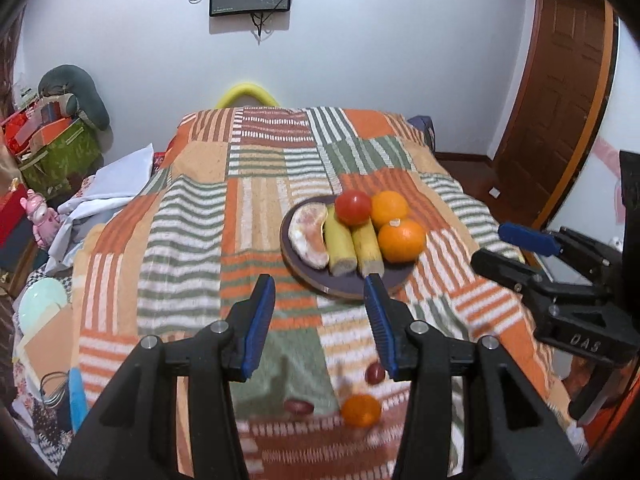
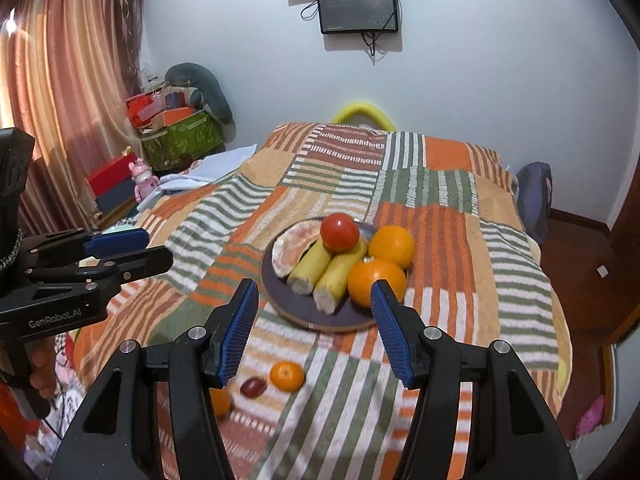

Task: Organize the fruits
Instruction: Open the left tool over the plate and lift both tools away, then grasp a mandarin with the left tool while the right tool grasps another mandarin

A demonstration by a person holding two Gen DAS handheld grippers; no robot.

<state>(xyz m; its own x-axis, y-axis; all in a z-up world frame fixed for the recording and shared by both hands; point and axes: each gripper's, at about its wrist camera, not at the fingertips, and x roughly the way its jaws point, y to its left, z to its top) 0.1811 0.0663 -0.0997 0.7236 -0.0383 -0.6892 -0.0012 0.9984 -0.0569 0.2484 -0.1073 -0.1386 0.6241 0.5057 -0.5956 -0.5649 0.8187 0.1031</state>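
Our left hand-held gripper gaping, right hand-held gripper too, both empty; loose tangerine, grape on bed await plate.

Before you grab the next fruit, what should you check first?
1. Left gripper open and empty: ok.
2. Right gripper open and empty: ok.
3. Small orange loose on the blanket, nothing on top: ok.
4. Red grape apart from that orange: ok, though close.
5. Room on the plate: not ok, crowded; only the near edge is bare.
6. Tomato steady atop the bananas: cannot tell.
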